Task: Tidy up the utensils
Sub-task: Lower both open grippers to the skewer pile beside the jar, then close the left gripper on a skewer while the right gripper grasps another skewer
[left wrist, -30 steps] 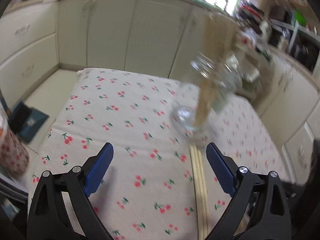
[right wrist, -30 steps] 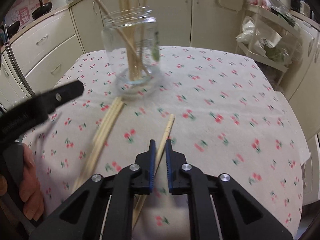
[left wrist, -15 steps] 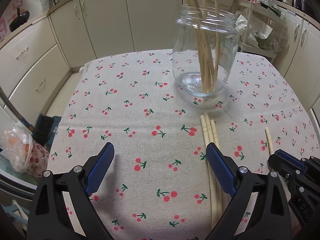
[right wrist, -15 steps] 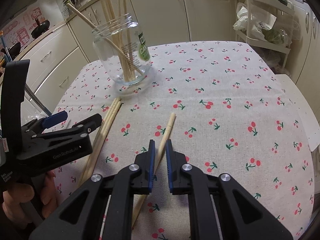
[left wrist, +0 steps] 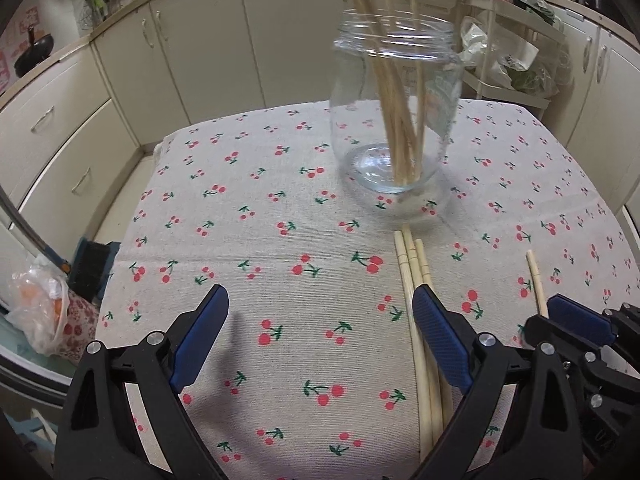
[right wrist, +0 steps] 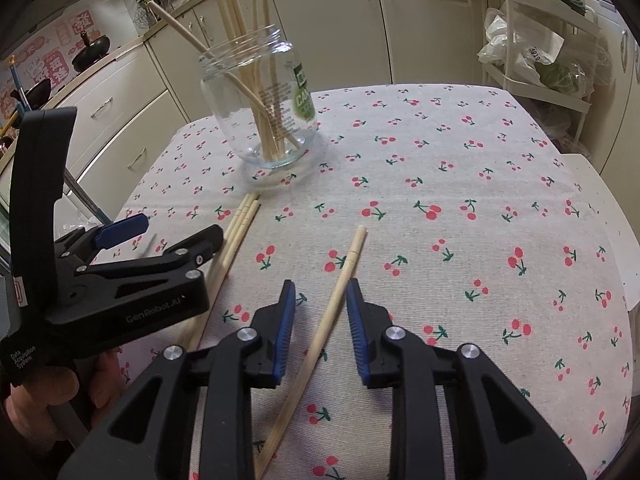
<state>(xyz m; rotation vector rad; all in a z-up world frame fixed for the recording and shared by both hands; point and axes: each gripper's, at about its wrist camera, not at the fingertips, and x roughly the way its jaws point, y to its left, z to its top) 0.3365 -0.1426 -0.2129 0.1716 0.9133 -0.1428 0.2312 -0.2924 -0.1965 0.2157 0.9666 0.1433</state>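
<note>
Opening right claw [right wrist: 320, 300] astride chopstick [right wrist: 340, 280]

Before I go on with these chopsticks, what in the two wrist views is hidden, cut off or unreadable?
- Lower ends of the three bundled wooden chopsticks: left wrist view, covered by the open left gripper's finger.
- Lone wooden chopstick, tail end: right wrist view, runs under the opening right gripper; no pad visibly touches it.
- Tops of the chopsticks in the clear glass jar: left wrist view, cut by the top edge.
- Jar label small print: right wrist view, too small.
</note>
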